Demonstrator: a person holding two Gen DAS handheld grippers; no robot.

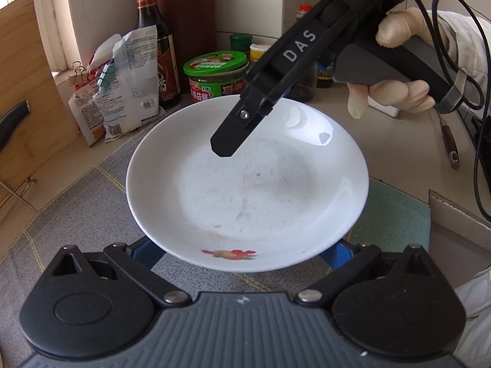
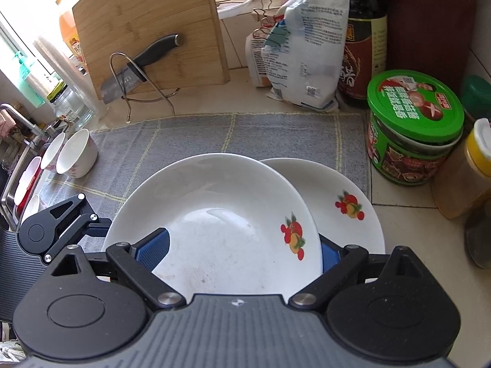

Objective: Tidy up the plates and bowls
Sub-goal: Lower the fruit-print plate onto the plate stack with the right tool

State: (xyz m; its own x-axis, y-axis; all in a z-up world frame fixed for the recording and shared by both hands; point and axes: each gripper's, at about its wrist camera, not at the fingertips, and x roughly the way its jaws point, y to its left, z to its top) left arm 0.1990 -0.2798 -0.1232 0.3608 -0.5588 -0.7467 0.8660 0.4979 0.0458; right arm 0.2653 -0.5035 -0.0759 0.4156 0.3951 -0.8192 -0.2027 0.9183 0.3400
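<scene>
Top plate [image 2: 214, 214] sits tilted, its right side overlapping a second plate [image 2: 346, 184]; both are on the grey mat [image 2: 184, 135] on the counter. Can't tell if the top one rests on the lower one or is held up. The lower plate shows only in the right wrist view, mostly covered, and not at all from the left wrist.

Right gripper [image 2: 242, 254]: jaws wide apart. One blue pad is over the plate's inside; the other is half hidden behind the plate's right rim. From the left wrist, one black finger hangs over the plate's well, clear of the surface. The other is mostly hidden behind the first, with just a sliver of blue past the far rim. It straddles the rim and I see no clamping. Gloved hand [image 1: 399, 86] on the handle, sleeve cut off at frame edge.

Left gripper [image 1: 242, 253]: jaws also wide. The plate's near rim lies over both fingertips and hides them. Can't say if the pads press on the plate or just sit under it. From the right wrist, only its linkage shows, at the plate's left edge.

Two white bowls [image 2: 76, 153] lie on their sides at the mat's left end, near the sink [image 2: 12, 184], which is cropped. There's more white ware in it that's hard to make out.

Behind the mat are a green-lidded jar [image 2: 414, 122], clipped bags [image 2: 307, 55] and a sauce bottle [image 2: 365, 46] with its top cut off. A cutting board [image 2: 147, 30] stands there with a knife [image 2: 147, 58] in front of it.
</scene>
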